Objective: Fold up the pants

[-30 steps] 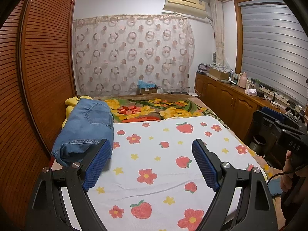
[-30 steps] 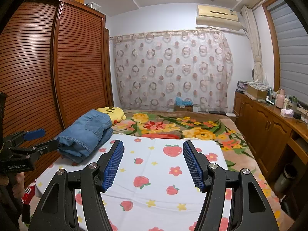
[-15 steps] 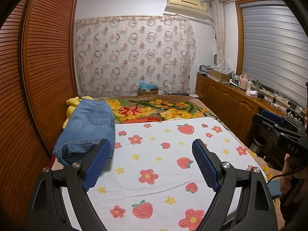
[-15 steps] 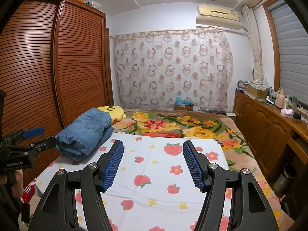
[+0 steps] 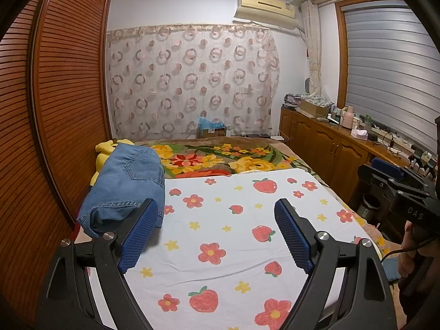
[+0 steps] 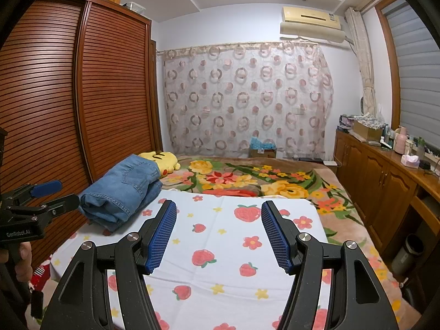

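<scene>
Strawberry-print sheet (image 5: 220,220), folded jeans (image 5: 129,184) left of open left gripper (image 5: 214,214)

one folded pair of jeans (image 5: 128,184), one yellow plush toy (image 6: 162,159), one strawberry-print sheet (image 5: 233,236), two claws.

Each hand-held gripper (image 5: 214,221) (image 6: 218,228) has a black frame, silver pivot screws and blue textured pads (image 5: 293,235), with white lettering on the body.
</scene>
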`<state>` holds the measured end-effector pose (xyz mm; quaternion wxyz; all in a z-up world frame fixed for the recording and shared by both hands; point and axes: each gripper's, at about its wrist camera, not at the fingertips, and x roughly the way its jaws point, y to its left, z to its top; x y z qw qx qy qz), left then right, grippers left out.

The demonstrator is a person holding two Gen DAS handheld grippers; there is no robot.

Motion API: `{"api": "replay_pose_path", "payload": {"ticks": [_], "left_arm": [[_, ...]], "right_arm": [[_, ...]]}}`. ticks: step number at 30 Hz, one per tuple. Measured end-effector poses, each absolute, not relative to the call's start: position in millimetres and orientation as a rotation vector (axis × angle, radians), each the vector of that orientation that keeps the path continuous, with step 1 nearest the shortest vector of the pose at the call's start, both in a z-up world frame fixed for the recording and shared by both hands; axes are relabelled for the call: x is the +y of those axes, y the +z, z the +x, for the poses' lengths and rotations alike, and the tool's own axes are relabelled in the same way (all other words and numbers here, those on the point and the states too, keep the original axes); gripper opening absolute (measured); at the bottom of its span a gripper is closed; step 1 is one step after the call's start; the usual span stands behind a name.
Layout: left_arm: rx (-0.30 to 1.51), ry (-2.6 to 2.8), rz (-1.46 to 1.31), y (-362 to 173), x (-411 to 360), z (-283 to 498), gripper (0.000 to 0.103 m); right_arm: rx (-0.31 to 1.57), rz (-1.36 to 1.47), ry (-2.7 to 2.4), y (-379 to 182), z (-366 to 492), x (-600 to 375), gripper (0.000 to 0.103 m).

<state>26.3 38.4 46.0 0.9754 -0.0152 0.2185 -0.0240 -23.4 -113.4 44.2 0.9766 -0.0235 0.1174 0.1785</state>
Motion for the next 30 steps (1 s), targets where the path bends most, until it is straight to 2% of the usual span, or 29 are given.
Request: {"api": "replay_pose_path", "payload": {"ticks": [30], "left_arm": [[0.437,-0.048,-0.035,45.9,39.5,25.8,0.087]], "right_arm": [[0.234,-0.048,0.363,46.1,-25.1,-114.6,0.066]]}}
